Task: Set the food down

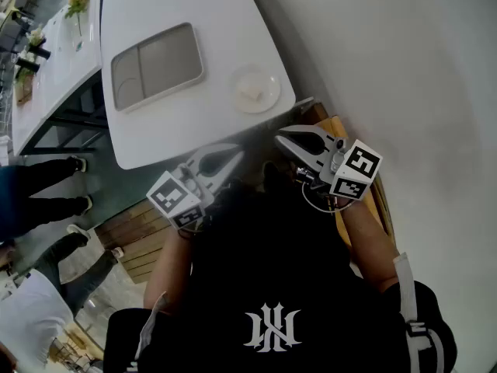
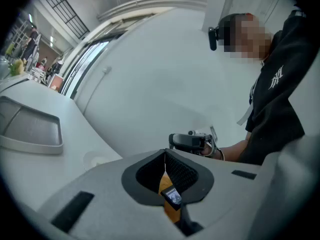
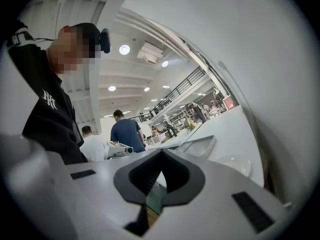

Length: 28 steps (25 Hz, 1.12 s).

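A pale piece of food (image 1: 250, 92) lies on a small white plate (image 1: 268, 99) near the front corner of the white table (image 1: 155, 6). A grey two-part tray (image 1: 155, 64) rests to the plate's left. My left gripper (image 1: 233, 155) hovers just off the table's front edge, jaws shut and empty. My right gripper (image 1: 281, 137) hangs beside the table's corner, close below the plate, also shut with nothing in it. In the left gripper view the shut jaws (image 2: 165, 160) point past the tray (image 2: 30, 129) towards the right gripper (image 2: 187, 141). The right gripper view shows its shut jaws (image 3: 161, 170), the tray (image 3: 200, 145) and the plate (image 3: 235, 164).
A white curved wall (image 1: 404, 68) runs along the right. A wooden seat (image 1: 342, 130) stands under my right gripper. Another white table (image 1: 54, 53) with flowers is at far left, and people's legs (image 1: 46, 185) stand beside it. Two people (image 3: 125, 131) stand in the background.
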Each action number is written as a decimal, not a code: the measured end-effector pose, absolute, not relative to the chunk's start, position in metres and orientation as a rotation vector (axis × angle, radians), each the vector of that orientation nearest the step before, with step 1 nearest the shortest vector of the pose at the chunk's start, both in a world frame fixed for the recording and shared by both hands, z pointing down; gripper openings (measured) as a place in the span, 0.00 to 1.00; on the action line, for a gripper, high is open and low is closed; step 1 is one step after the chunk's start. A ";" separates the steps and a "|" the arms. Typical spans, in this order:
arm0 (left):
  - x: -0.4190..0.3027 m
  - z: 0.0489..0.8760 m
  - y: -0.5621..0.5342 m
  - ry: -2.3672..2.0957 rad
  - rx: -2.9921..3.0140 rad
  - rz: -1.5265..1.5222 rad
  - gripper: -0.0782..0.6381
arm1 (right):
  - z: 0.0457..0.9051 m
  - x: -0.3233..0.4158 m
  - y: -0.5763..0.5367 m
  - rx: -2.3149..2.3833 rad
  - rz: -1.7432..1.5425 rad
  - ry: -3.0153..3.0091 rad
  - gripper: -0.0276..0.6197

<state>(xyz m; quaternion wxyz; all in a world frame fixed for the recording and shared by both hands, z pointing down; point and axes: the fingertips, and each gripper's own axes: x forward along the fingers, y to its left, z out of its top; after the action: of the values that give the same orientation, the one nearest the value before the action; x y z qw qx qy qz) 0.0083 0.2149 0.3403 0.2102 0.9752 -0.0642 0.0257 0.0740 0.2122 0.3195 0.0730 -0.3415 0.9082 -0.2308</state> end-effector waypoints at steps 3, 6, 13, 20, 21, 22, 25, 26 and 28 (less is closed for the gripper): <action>0.008 0.342 0.217 -0.176 2.696 0.082 0.12 | 0.320 0.062 0.215 -1.017 -0.694 2.738 0.05; 0.007 0.338 0.217 -0.165 2.698 0.066 0.12 | 0.317 0.057 0.216 -1.025 -0.675 2.747 0.05; -0.008 0.345 0.216 -0.162 2.695 0.095 0.12 | 0.323 0.063 0.211 -1.109 -0.731 2.718 0.05; -0.034 0.379 0.207 -0.186 2.573 0.234 0.12 | 0.332 0.064 0.208 -1.266 -0.840 2.685 0.05; -0.036 0.383 0.205 -0.187 2.560 0.242 0.12 | 0.334 0.065 0.207 -1.284 -0.852 2.677 0.07; -0.038 0.389 0.202 -0.193 2.547 0.251 0.12 | 0.337 0.066 0.206 -1.295 -0.871 2.668 0.13; -0.037 0.412 0.188 -0.240 2.493 0.281 0.17 | 0.354 0.074 0.199 -1.303 -0.958 2.622 0.26; -0.034 0.420 0.179 -0.259 2.470 0.288 0.23 | 0.362 0.081 0.192 -1.311 -0.986 2.611 0.26; -0.024 0.433 0.160 -0.293 2.431 0.307 0.31 | 0.379 0.097 0.172 -1.321 -1.054 2.602 0.26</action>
<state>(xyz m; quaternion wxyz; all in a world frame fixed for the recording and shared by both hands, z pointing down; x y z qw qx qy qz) -0.0244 0.1595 0.4325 0.3305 0.9297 -0.1120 0.1176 0.0966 0.1717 0.3794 0.0196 -0.4257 0.8384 -0.3398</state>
